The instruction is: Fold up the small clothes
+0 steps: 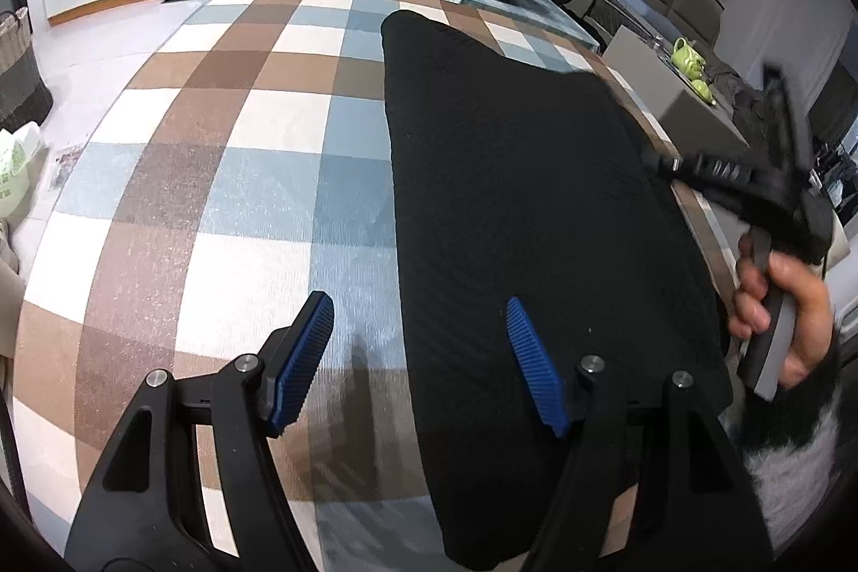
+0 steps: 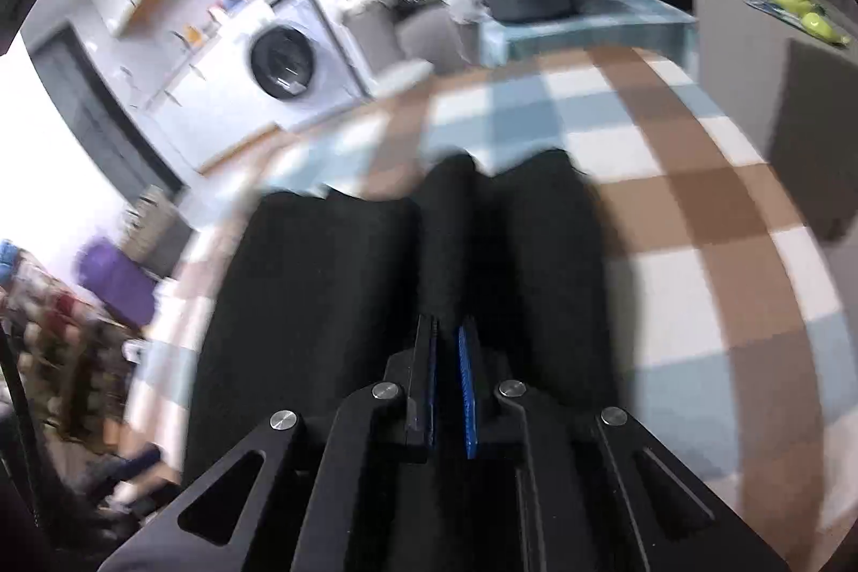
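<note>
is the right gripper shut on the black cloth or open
Shut on it: in the right wrist view the right gripper has its jaws nearly together, pinching a ridge of the black cloth.

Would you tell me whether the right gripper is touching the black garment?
Touching: in the right wrist view the right gripper is shut on a raised fold of the black garment, pinched between its pads.

Black claw, blue ribbed pads

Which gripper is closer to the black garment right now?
Right. The right gripper has its jaws shut on a raised fold of the black garment. The left gripper hovers open over the garment's edge, gripping nothing.
</note>
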